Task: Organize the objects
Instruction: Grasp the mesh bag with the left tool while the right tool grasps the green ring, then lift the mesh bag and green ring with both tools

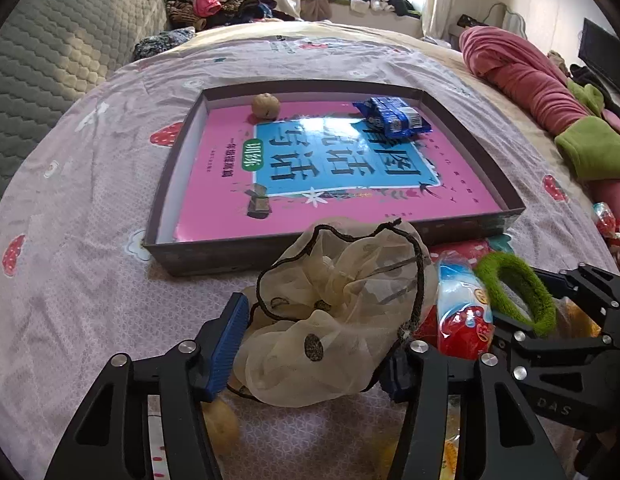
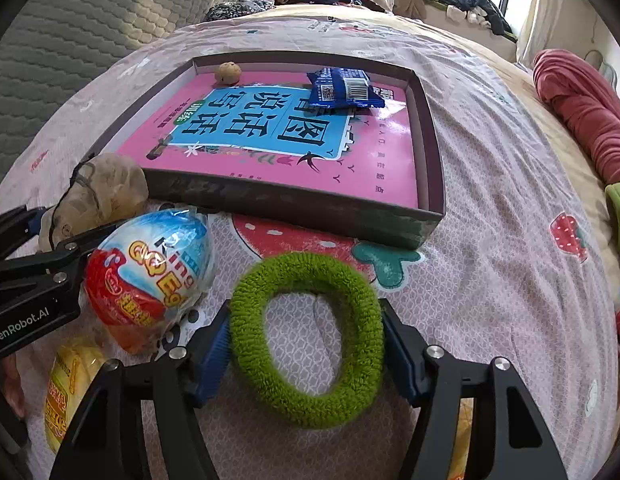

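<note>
A shallow dark box [image 1: 213,258] [image 2: 293,204] lies on the bed with a pink book [image 1: 229,148] [image 2: 390,160] in it, a walnut [image 1: 265,105] [image 2: 227,72] and a blue snack packet [image 1: 392,116] [image 2: 342,88] on top. My left gripper [image 1: 314,344] is shut on a sheer cream drawstring pouch [image 1: 334,320] [image 2: 101,196], held in front of the box. My right gripper [image 2: 305,344] is shut on a green fuzzy hair tie [image 2: 305,340] [image 1: 514,292], held just above the sheet. A wrapped toy egg [image 2: 149,276] [image 1: 462,316] lies between the grippers.
A yellow snack packet [image 2: 65,388] lies at the near left. A walnut-like ball [image 1: 221,420] sits under the left gripper. A rolled pink blanket [image 1: 522,76] [image 2: 582,120] and green cloth [image 1: 590,148] lie to the right. Clothes [image 1: 213,0] are piled behind.
</note>
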